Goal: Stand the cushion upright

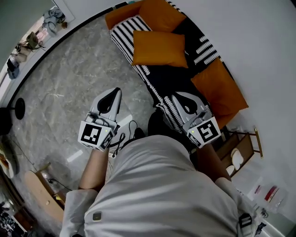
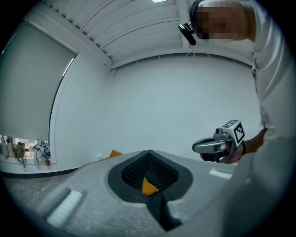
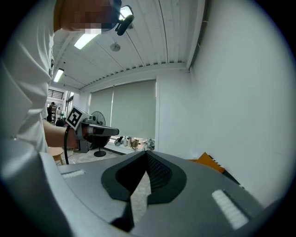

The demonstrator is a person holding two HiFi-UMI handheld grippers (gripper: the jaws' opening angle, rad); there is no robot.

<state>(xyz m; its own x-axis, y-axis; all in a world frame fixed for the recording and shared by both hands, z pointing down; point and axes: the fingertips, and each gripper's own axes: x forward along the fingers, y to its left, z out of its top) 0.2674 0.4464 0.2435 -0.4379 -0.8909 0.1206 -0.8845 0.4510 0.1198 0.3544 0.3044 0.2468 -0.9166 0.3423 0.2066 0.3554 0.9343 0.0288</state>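
Observation:
An orange cushion (image 1: 159, 48) lies flat on the black-and-white striped sofa (image 1: 125, 32). Another orange cushion (image 1: 162, 14) leans at the sofa's far end, and a third (image 1: 219, 90) leans against the wall at the near end. My left gripper (image 1: 116, 91) is shut and empty over the marble floor, left of the sofa. My right gripper (image 1: 176, 96) is shut and empty above the sofa's near end. Both point toward the flat cushion, well short of it. The left gripper view shows its shut jaws (image 2: 148, 152), the right gripper (image 2: 217, 146) and an orange corner (image 2: 114, 153).
A floor fan (image 1: 11, 111) stands at the left. Shoes (image 1: 27, 41) line the far wall. A wooden side table (image 1: 240, 148) is beside the sofa's near end, and a wooden stool (image 1: 39, 190) at the lower left. A black cable (image 1: 132, 129) lies on the floor.

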